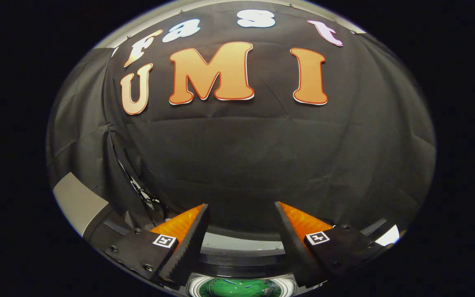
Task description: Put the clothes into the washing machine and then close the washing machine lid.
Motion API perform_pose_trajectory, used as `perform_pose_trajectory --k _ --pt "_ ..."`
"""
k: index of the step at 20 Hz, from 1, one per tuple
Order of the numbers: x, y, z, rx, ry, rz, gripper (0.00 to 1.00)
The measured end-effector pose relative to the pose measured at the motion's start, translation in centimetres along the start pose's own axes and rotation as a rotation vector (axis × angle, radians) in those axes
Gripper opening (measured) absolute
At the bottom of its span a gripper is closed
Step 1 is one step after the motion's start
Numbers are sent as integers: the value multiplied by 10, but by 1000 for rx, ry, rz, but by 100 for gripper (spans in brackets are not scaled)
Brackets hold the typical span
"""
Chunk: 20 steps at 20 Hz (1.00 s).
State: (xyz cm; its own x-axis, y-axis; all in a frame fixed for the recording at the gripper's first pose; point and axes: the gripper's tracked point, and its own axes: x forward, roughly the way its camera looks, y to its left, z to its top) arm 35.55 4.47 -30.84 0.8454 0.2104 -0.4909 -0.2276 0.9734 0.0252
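Gripper (241,208) wide open, holding nothing, green clothes (239,287) below

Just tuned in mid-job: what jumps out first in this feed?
The claw stands out first: its two orange-backed, black-toothed fingers are spread wide with nothing between them, aimed at the black cloth wall ahead. Low between the finger bases, a patch of green clothing lies inside a round white-rimmed opening, apparently the washing machine, whose pale curved rim crosses between the fingers.
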Motion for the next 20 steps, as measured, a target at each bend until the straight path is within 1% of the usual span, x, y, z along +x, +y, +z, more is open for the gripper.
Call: perform_pose_trajectory --k 7,20 --pt "-34 3 -15 8 -22 -10 98" --pt "-89 7 -58 15 -4 -29 98"
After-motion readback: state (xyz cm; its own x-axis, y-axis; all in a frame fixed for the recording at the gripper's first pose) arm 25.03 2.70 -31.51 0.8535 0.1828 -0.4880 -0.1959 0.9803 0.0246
